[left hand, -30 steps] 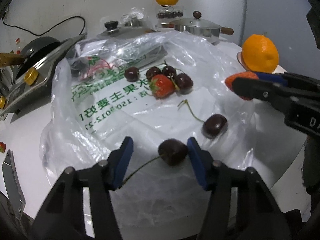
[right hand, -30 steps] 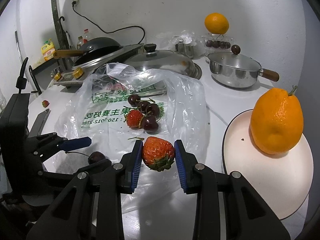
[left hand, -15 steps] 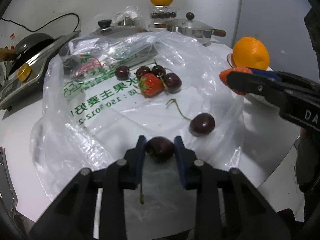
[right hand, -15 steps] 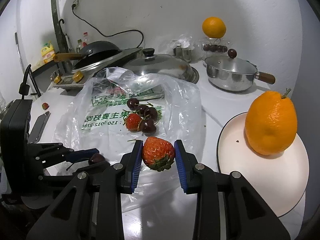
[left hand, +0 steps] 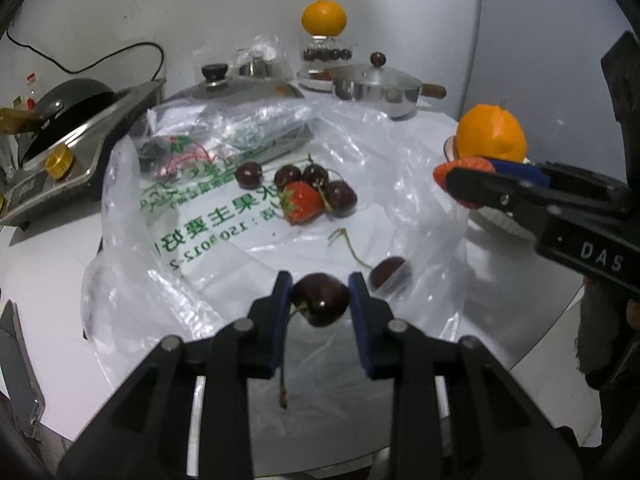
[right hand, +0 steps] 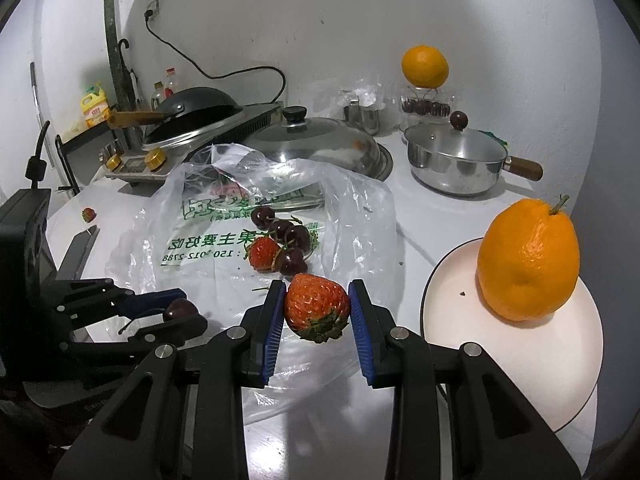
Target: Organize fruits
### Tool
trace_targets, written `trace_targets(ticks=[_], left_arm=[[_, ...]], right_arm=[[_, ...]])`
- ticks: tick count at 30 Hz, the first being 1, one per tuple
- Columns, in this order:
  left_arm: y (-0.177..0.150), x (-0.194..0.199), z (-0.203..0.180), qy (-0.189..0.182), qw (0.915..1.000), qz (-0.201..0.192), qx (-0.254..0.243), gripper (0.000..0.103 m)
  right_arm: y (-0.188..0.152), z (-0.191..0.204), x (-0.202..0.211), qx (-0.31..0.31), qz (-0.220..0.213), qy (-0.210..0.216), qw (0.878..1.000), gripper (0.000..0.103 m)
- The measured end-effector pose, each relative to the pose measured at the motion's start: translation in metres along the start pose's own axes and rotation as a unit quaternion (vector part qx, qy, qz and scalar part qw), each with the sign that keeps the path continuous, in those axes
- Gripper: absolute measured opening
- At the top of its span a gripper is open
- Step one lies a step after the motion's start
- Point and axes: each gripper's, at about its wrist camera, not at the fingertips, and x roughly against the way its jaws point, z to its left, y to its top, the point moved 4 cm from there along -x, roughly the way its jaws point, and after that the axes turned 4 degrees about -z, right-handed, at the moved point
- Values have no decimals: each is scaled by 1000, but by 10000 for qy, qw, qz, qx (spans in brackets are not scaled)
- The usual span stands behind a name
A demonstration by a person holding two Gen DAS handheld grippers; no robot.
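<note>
both grippers are holding fruit lifted off the plastic bag [right hand: 200, 236], likely for sorting onto the plate [right hand: 452, 300].

the left gripper [left hand: 320, 300] is pinching one cherry [left hand: 322, 298] between nearly closed fingers, stem hanging down; the right gripper [right hand: 316, 308] is clamping one strawberry [right hand: 314, 304] just left of the plate, where one orange [right hand: 528, 260] is sitting. remaining on the bag: five cherries, four clustered round one strawberry [left hand: 300, 202] and one lying apart; a second orange [right hand: 425, 66] is resting on a container at the back.
</note>
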Motion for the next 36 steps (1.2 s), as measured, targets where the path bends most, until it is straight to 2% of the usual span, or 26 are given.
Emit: trace_targets(ticks=[15, 36], left_arm=[[21, 10, -18, -27, 9997, -235, -21, 30], [44, 0, -86, -388, 9981, -329, -338, 30]], right_arm=[[7, -19, 20, -10, -164, -70, 9998, 34], [-10, -95, 57, -293, -196, -540, 9979, 34]])
